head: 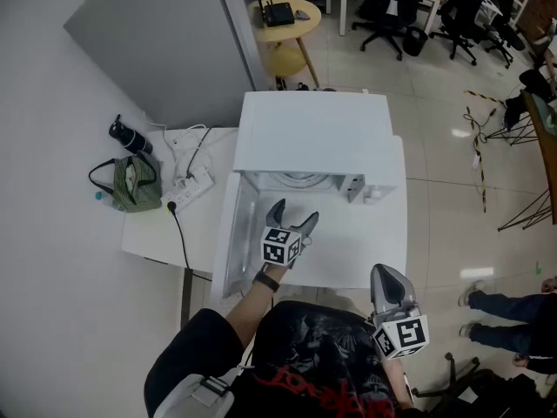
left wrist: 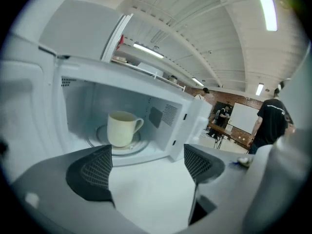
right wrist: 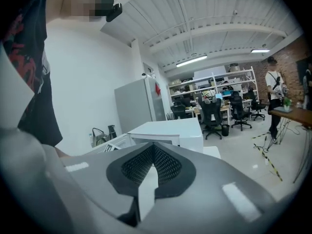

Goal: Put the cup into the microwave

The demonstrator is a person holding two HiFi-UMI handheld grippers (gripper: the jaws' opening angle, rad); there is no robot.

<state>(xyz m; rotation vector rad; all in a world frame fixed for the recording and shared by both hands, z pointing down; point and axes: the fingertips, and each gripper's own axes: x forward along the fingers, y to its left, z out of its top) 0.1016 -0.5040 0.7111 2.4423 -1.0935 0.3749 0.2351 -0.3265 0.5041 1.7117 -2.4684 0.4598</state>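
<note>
Looking down on a white table (head: 370, 251) with bare top between its near edge and a white microwave (head: 313, 129) set at the back. Open floor to the right of the table, office chairs (head: 387, 7) well apart beyond it; to the left, a grey cabinet (head: 165, 50) against the wall and a lower white tabletop (head: 148, 233) carrying a green bag (head: 130, 184), a dark bottle (head: 129, 136) and a power strip (head: 191, 184). Microwave door (head: 231, 242) swung out to the left toward the person, fencing in that side of the bare tabletop and leaving the cavity mouth clear. Inside, on the round glass plate (left wrist: 139, 147), a cream cup (left wrist: 121, 128) standing upright, handle to the right, apart from both side walls. Left forearm reaching forward from the torso over the near table edge, left gripper (head: 296, 210) hovering above the tabletop just in front of the cavity and aimed into it, jaws spread wide with nothing but bare table between them and the cup well beyond the tips. Right gripper (head: 389, 277) held back close to the body, short of the table's near right corner, tips pointing forward toward the microwave, jaws pressed together and holding nothing.
</note>
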